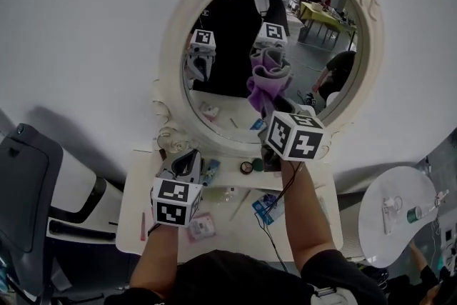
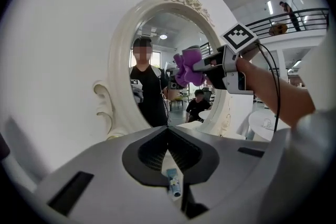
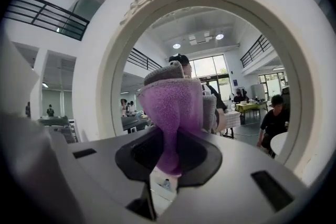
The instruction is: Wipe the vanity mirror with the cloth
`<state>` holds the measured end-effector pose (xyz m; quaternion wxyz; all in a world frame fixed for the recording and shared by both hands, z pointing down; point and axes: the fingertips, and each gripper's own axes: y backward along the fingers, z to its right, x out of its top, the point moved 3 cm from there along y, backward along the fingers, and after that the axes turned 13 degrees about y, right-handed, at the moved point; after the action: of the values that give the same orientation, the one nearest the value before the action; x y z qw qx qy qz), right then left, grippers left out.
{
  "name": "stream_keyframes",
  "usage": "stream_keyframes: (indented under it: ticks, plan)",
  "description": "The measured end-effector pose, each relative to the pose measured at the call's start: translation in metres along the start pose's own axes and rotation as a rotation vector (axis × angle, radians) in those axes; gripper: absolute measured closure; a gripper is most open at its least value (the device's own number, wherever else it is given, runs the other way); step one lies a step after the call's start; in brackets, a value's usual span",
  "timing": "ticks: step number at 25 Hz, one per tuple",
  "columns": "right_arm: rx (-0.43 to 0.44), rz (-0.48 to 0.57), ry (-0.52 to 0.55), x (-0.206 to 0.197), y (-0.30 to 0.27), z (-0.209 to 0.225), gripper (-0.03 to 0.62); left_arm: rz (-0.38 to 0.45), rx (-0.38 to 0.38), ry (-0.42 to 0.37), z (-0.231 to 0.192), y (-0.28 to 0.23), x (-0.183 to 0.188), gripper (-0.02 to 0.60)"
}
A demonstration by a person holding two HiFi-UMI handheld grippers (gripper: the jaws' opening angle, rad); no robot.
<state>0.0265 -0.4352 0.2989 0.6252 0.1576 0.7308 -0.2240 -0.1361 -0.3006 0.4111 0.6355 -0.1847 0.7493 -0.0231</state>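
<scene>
- White wall backs the station; below it stands a white dressing table (image 1: 136,225) strewn with small items
- Vanity mirror (image 1: 228,46): oval glass in a cream frame with carved roses at the crown, mounted upright at the rear of the dressing table
- Cloth (image 1: 265,91): purple, bunched, and raised against the lower centre of the glass; its far end meets its own reflection, so contact with the glass appears made
- Right gripper (image 1: 275,118): jaws clamped on the cloth's near end, and the right gripper view shows the cloth (image 3: 170,113) pinched between the pads and flaring wide beyond them
- Left gripper (image 1: 187,166): held low over the dressing table, well apart from the glass; the left gripper view shows its jaws together at the tips with nothing between them
- Blue tube (image 1: 211,171): lying on the dressing table just beside the left gripper
- Small round pot (image 1: 247,167): at the foot of the mirror frame
- Pink packet (image 1: 202,226) and blue packet (image 1: 265,207): flat near the front edge
- Round white side table (image 1: 393,218): to the right, apart from the dressing table
</scene>
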Motion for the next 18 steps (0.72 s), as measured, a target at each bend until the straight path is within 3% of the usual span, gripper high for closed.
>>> stream_keyframes:
  ticks: [11,18]
  plan:
    - [0.218,0.043,0.023,0.023,-0.046,-0.116,0.52,0.033,0.168,0.06,-0.068,0.05,-0.005,0.584]
    - [0.245,0.032,0.017,0.014,-0.053,-0.14,0.52,0.022,0.187,0.051,-0.08,0.064,-0.008,0.584]
